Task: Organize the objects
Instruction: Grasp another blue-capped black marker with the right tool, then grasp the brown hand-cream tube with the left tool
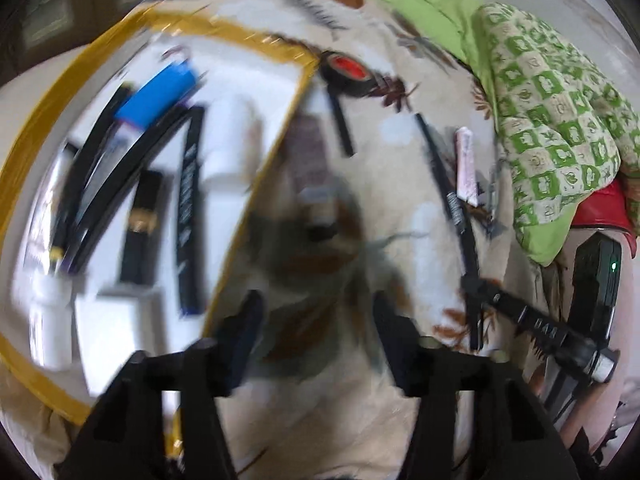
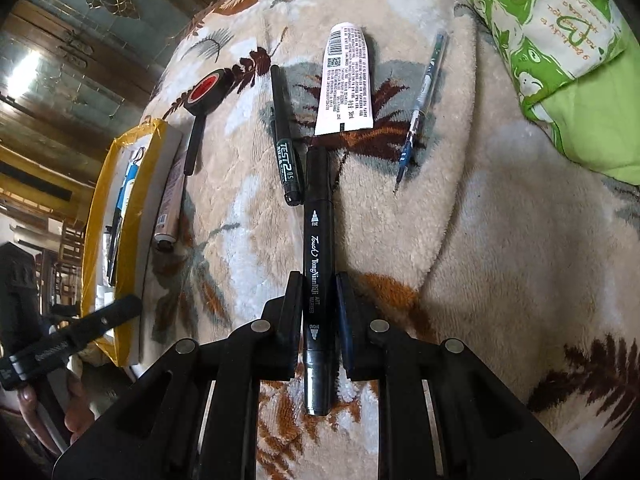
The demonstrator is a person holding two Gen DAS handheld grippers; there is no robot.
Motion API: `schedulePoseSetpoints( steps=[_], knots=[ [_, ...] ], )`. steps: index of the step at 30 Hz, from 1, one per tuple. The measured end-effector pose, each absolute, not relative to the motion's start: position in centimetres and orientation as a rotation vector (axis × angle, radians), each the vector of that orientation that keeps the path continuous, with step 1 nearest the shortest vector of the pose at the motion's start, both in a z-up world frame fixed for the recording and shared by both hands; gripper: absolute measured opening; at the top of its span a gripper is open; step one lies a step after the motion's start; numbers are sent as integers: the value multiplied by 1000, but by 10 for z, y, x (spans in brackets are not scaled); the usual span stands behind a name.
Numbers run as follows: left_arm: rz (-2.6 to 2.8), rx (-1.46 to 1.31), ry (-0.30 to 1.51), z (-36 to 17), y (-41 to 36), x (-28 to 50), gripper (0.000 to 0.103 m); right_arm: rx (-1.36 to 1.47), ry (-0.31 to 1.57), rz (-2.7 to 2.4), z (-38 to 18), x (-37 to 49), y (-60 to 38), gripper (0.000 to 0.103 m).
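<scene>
My right gripper (image 2: 319, 280) is shut on a black art marker (image 2: 319, 248) lying lengthwise between its fingers, low over the leaf-patterned blanket (image 2: 500, 240). Ahead of it lie a black TEST2 pen (image 2: 285, 136), a white tube (image 2: 347, 80), a thin blue pen (image 2: 418, 112) and a black tape roll with a red core (image 2: 206, 90). My left gripper (image 1: 316, 320) is open and empty above the blanket, beside a yellow-edged white box (image 1: 256, 184) holding several pens, a blue item (image 1: 158, 94) and white bottles. The left view is blurred.
A brown tube (image 1: 310, 160) lies by the box's right edge, also in the right wrist view (image 2: 170, 200). A green patterned pillow (image 1: 552, 128) and green cloth (image 2: 592, 112) border the right. A black strip (image 2: 192, 148) lies below the tape roll. A wooden cabinet stands behind.
</scene>
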State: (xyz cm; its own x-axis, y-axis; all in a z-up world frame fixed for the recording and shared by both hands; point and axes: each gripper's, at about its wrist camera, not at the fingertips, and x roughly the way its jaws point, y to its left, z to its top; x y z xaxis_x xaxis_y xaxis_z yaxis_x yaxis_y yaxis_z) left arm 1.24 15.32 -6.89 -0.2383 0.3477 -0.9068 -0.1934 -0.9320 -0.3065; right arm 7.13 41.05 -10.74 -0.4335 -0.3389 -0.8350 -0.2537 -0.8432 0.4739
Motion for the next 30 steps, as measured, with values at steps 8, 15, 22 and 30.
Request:
schedulePoseSetpoints(
  steps=[8,15,22,30],
  knots=[
    [2207,-1815,-164,-89,191,-47,62,1635,-878,-2461,-108,74,412,16],
    [2306,-1848,129,-96,214,-56,28,1638,-891,-2450,-110,72,413,16],
    [2084,-1750,84,-98,189,7,28,1625,-912,-2436,-113,72,416,15],
    [1996,-1729,-1,-96,172,34,37,1642,-909,-2444,-111,70,415,15]
  ],
)
